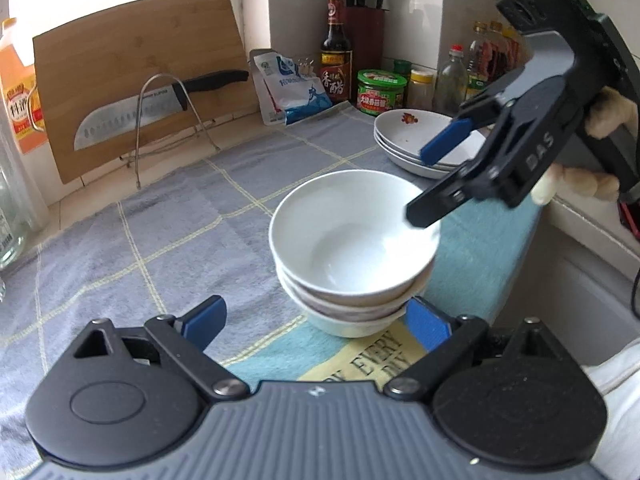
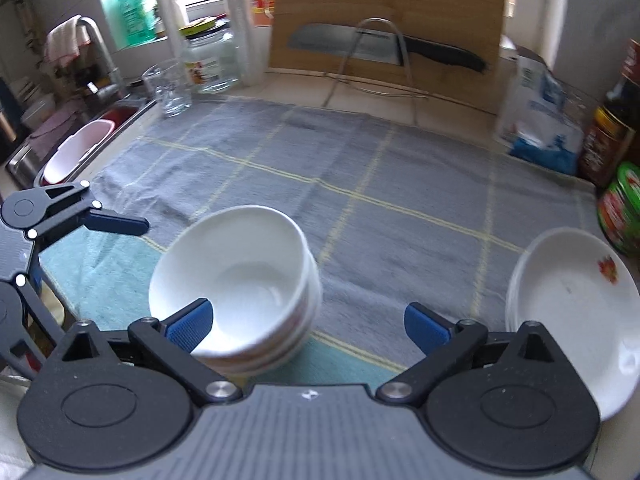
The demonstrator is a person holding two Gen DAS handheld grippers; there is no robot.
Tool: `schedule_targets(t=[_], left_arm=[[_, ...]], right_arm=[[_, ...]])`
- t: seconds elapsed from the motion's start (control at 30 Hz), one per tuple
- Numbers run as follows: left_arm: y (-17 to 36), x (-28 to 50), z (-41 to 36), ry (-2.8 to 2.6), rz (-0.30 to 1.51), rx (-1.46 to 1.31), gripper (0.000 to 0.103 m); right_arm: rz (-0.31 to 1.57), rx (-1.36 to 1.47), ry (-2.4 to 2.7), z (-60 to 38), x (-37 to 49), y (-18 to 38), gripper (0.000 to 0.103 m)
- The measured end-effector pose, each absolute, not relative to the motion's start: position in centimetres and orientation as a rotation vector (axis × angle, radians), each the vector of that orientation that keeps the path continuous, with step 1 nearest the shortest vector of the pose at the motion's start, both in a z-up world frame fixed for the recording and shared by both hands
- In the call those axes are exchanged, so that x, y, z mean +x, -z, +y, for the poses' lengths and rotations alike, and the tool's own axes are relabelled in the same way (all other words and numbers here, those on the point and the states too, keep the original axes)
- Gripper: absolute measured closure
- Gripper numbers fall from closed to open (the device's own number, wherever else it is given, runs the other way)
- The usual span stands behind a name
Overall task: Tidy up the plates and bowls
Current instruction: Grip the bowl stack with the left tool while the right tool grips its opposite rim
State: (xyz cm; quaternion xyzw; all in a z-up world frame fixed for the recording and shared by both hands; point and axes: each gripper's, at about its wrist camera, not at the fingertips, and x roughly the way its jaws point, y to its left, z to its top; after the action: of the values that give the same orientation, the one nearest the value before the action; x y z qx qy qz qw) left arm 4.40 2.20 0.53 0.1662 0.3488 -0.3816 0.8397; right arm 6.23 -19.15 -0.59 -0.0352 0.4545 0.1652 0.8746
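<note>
A stack of three white bowls (image 1: pixel 352 248) stands on the grey checked towel; it also shows in the right wrist view (image 2: pixel 236 284). A stack of white plates with a red flower print (image 1: pixel 420 140) sits behind it to the right, and shows in the right wrist view (image 2: pixel 572 320). My left gripper (image 1: pixel 316 326) is open and empty, low in front of the bowls. My right gripper (image 1: pixel 434 182) is open above the bowls' right rim, one finger over the plates; in its own view (image 2: pixel 308 326) it holds nothing.
A bamboo cutting board (image 1: pixel 140 76) and a knife on a wire rack (image 1: pixel 160 112) lean at the back. Sauce bottles, jars and a knife block (image 1: pixel 364 28) line the back right. A sink with a pink basin (image 2: pixel 76 148) and glass jars lie to the left.
</note>
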Motion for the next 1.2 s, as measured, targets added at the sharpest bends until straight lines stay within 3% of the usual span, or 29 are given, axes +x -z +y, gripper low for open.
schedule_targets(t=[0.4, 0.57, 0.87, 1.2], left_arm=[[1.6, 5.3, 3.6, 0.930, 0.650, 0.409, 0.005], [2.6, 5.7, 3.2, 0.963, 0.702, 0.448, 0.004], [3.4, 6.5, 0.6, 0.895, 0.771, 0.512, 0.005], [3.5, 6.0, -2.2, 0.800, 0.835, 0.585, 0.005]], right_arm=[[0.915, -0.104, -0.264, -19.2, 3.7, -0.2, 0.000], [0.899, -0.225, -0.401, -18.6, 3.0, -0.4, 0.000], [0.933, -0.484, -0.552, -18.1, 4.4, 4.4, 0.000], [0.852, -0.519, -0.869, -18.5, 7.5, 6.4, 0.000]])
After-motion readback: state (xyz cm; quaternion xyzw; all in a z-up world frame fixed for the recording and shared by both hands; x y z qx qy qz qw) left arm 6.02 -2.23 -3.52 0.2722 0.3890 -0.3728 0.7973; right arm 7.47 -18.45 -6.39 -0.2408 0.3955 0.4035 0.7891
